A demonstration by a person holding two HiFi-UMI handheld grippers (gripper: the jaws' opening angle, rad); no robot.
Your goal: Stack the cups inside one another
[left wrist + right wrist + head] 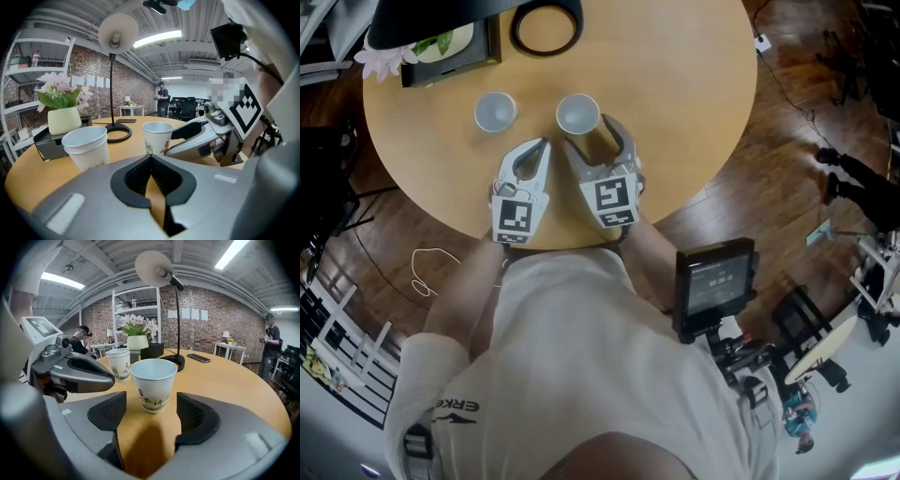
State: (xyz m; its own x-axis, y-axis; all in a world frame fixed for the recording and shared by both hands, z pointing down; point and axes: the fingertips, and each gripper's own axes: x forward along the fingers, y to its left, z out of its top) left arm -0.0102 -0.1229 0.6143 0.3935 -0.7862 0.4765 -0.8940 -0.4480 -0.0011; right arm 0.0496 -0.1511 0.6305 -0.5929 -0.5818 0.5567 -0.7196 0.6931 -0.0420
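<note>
left cup (495, 112) beside right cup (577, 113) on table (694, 94), lamp base (546, 50) behind.

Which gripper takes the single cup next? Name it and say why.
Right. The right gripper has its jaws open and lined up on the single cup, which stands just ahead of them, untouched. The left gripper is shut and points between the cups.

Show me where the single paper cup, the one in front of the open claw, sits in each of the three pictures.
Head view: the single cup stands right of the stacked cups, just beyond the right gripper.
Left gripper view: centre, beside the right gripper's jaw.
Right gripper view: centre, just ahead of the open jaws, untouched.
Shared landmark: the lamp's black ring base, behind the cup in every view.
</note>
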